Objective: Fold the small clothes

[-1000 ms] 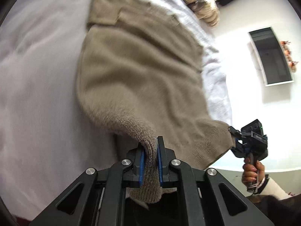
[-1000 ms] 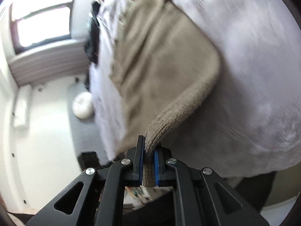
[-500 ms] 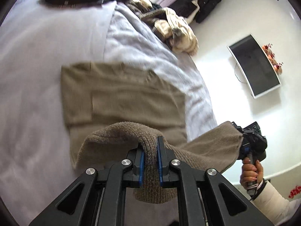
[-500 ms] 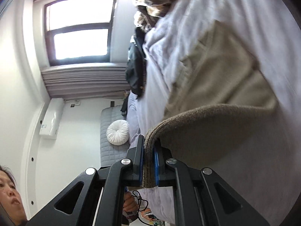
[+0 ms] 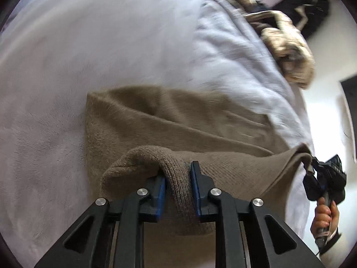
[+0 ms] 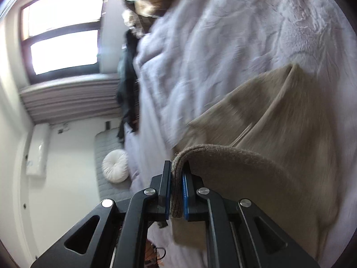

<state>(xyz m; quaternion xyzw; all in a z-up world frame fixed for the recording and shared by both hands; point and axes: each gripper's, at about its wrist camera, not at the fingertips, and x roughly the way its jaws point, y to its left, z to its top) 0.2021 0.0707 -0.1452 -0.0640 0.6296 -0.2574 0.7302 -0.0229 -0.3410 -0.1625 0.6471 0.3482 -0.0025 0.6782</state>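
Tan sweater (image 5: 169, 120) pinched by left tool (image 5: 177, 179) and right tool (image 6: 177, 179) over bed (image 5: 67, 51); clothes pile (image 5: 287, 44) upper right.

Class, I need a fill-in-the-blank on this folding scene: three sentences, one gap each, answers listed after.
1. The left gripper is shut on the ribbed edge of the ______-coloured sweater.
2. The right gripper grips the same garment, so it is held by ______ grippers at once.
3. The sweater partly lies on a pale ______.

Missing words: tan; two; blanket
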